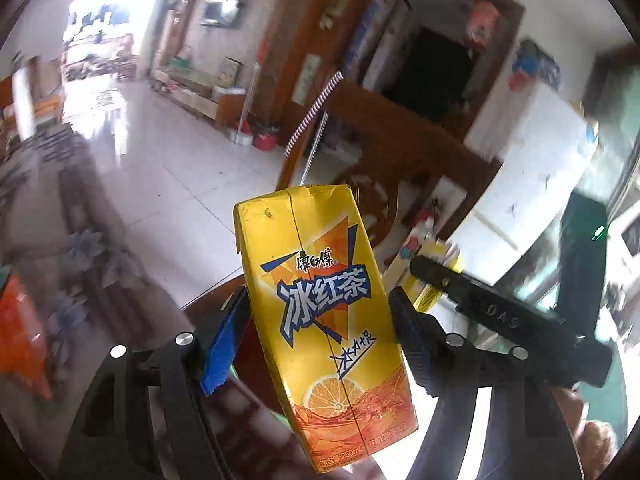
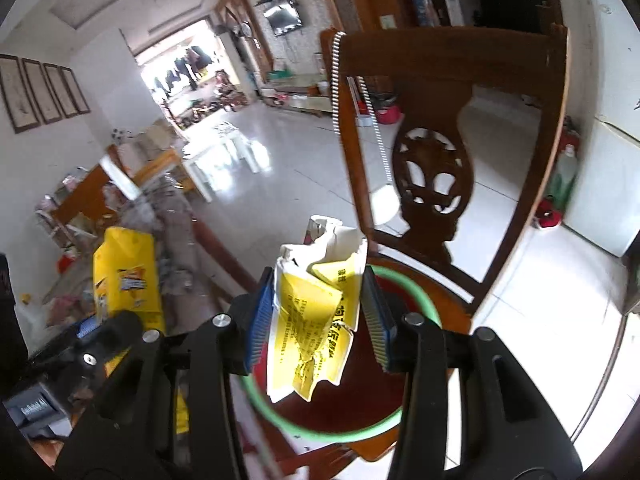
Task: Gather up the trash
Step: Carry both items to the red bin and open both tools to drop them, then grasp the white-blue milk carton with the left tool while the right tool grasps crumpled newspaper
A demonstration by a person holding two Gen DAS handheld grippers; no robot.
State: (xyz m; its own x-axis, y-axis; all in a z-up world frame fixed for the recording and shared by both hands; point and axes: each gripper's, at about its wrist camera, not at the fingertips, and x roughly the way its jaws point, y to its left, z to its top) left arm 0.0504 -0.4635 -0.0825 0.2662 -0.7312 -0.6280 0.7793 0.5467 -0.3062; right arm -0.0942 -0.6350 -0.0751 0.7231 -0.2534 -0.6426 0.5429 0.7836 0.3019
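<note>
Two pieces of trash are held aloft, one per tool: the left tool (image 1: pixel 320 320) is clamped with its blue ribbed pads on the sides of a glossy yellow iced-tea carton (image 1: pixel 326 320), a boxy, slightly dented pack standing upright between the fingers. The right tool (image 2: pixel 318 312) pinches a crumpled, torn yellow-and-white paper wrapper (image 2: pixel 320 312), its ragged top poking above the pads, over a thin green hoop (image 2: pixel 416 296) and the seat of a carved dark wooden chair (image 2: pixel 440 160).
</note>
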